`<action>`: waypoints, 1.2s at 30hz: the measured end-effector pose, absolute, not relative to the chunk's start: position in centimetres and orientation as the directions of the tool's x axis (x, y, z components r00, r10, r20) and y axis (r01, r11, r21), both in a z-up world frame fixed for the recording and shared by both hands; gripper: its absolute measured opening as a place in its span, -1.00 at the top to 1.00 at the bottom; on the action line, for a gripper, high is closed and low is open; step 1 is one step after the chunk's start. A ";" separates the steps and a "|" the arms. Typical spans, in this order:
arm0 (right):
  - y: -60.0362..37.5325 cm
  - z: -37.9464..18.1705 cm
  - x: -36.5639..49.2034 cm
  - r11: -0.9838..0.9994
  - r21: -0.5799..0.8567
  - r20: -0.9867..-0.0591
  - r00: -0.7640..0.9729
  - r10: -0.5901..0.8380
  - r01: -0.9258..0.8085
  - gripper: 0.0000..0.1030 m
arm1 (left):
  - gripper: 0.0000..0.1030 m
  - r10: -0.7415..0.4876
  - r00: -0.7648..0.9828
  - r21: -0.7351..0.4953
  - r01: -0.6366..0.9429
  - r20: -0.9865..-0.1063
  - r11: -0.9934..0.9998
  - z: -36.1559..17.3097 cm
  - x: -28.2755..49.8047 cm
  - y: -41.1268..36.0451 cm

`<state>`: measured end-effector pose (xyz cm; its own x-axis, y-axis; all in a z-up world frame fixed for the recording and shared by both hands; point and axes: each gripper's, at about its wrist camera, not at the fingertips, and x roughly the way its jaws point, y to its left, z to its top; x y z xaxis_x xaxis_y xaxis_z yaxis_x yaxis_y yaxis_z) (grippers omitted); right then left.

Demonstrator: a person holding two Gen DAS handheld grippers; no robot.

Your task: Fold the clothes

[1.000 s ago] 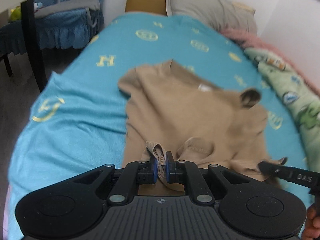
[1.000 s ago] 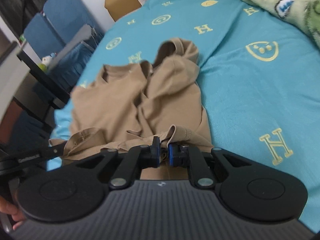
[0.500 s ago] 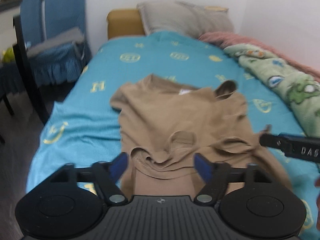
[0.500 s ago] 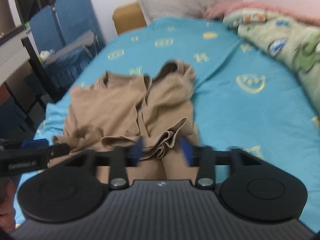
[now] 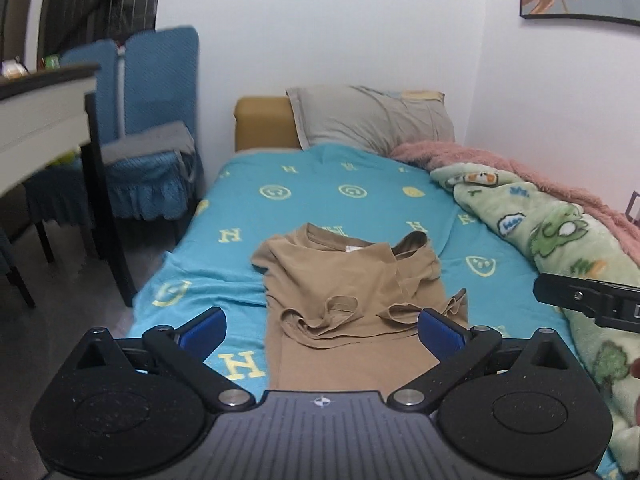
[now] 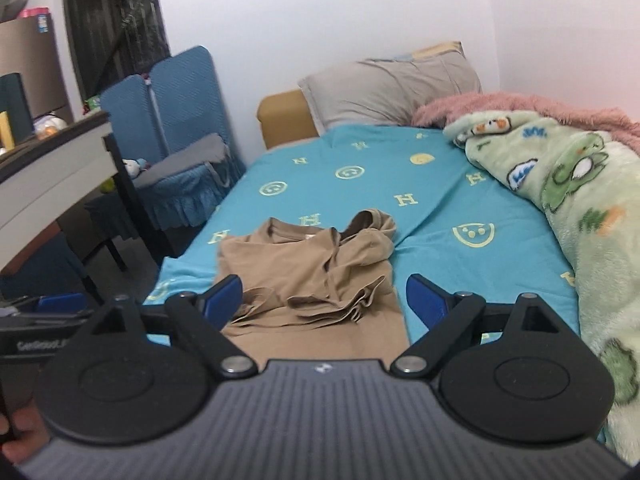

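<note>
A tan T-shirt [image 5: 352, 292] [image 6: 316, 276] lies partly folded on the turquoise bed sheet [image 5: 340, 184] [image 6: 440, 208], its hem bunched across the middle and its sleeves turned inward. My left gripper [image 5: 322, 330] hovers above the shirt's near end; its jaws are still opening, with nothing pressed between the blue pads [image 5: 202, 330]. My right gripper [image 6: 324, 304] also hangs over the shirt, jaws opening, and grips nothing. In the left wrist view the right gripper [image 5: 588, 304] shows at the right edge. In the right wrist view the left gripper [image 6: 40, 320] shows at the left edge.
A grey pillow [image 5: 372, 120] leans on the yellow headboard [image 5: 264, 124]. A green cartoon blanket [image 6: 580, 208] and a pink throw [image 5: 500, 168] lie along the wall side. Blue-covered chairs [image 5: 152, 152] and a white table [image 5: 40, 112] stand left of the bed.
Both grippers let go of the shirt's hem, opened wide, and rose and drew back from the bed. The released hem now lies folded over the shirt's middle.
</note>
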<state>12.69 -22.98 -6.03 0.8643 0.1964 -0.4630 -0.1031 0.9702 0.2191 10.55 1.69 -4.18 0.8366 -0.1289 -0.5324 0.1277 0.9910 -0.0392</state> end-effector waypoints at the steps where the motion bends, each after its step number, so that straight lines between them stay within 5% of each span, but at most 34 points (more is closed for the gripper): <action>1: -22.8 -5.9 11.9 0.970 0.217 -0.453 0.869 0.199 -0.109 -0.75 | -0.99 -0.125 0.843 -0.034 0.126 -0.523 0.991 -4.0 9.8 1.7; 15: -21.8 -6.6 9.0 0.977 0.192 -0.417 0.894 0.167 -0.093 -0.75 | -0.99 -0.158 0.852 -0.052 0.153 -0.499 0.987 -4.6 5.8 0.9; 36: -22.9 -7.4 9.3 0.975 0.220 -0.441 0.887 0.140 -0.045 -0.75 | -0.99 -0.174 0.757 -0.106 0.138 -0.630 0.985 -7.2 7.6 1.0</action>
